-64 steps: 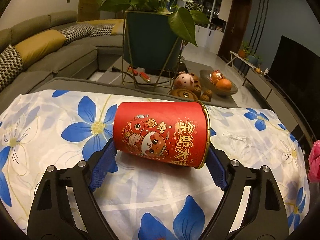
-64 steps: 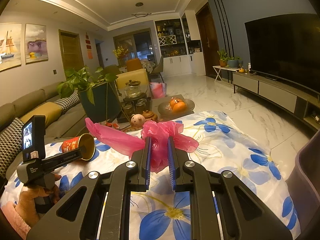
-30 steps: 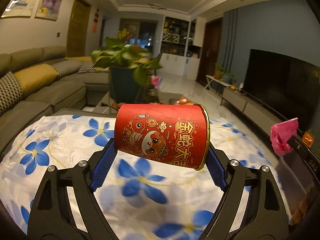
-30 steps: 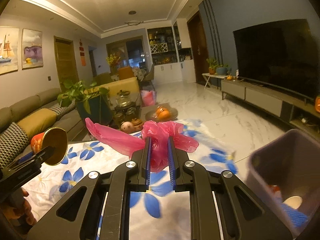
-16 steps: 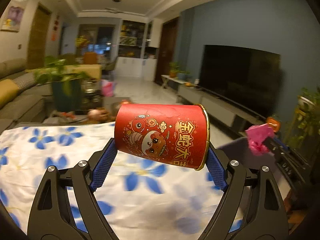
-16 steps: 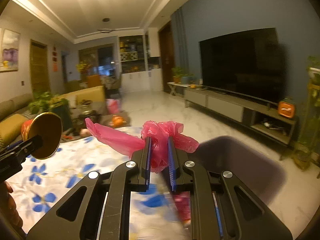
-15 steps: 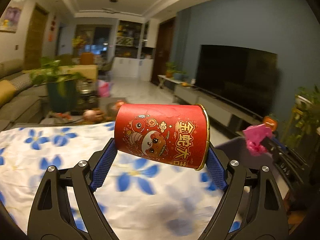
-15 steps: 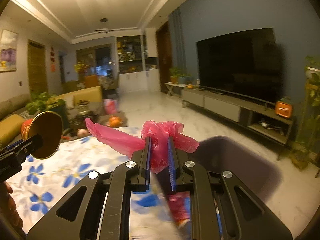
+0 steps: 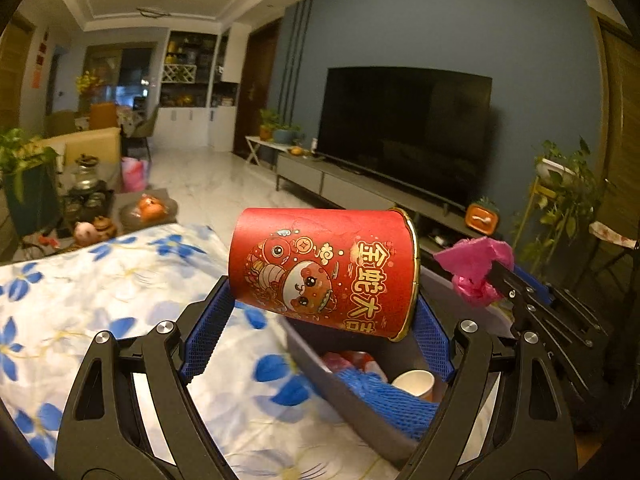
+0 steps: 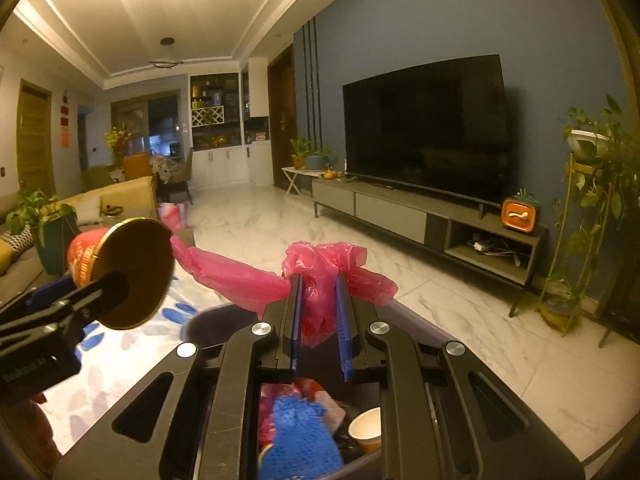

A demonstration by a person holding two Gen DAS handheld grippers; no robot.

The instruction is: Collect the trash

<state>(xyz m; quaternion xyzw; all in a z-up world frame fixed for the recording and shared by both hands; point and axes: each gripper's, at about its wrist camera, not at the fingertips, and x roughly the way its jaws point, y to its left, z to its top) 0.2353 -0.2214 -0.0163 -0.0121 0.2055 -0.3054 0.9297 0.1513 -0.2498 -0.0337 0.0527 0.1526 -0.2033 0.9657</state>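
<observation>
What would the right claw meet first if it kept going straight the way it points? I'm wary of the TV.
Probably nothing close. The right claw, shut on the pink bag, points over the bin toward bare marble floor; the TV stands off right. Depth is unclear.

Matt red paper cup (image 9: 324, 272) with shiny gold rim, thin crinkled pink plastic bag (image 10: 320, 276), blue foam net (image 10: 298, 436), glossy marble floor (image 10: 460, 312).

The red paper cup (image 9: 324, 270) hides the far wall of the grey bin (image 9: 352, 404), whose contents at five o'clock, a blue mesh piece (image 9: 384, 396) and perhaps a small white cup (image 9: 414, 382), lie half covered by the left gripper (image 9: 320, 320), and the floral cloth (image 9: 120, 292) blurs at nine o'clock.
</observation>
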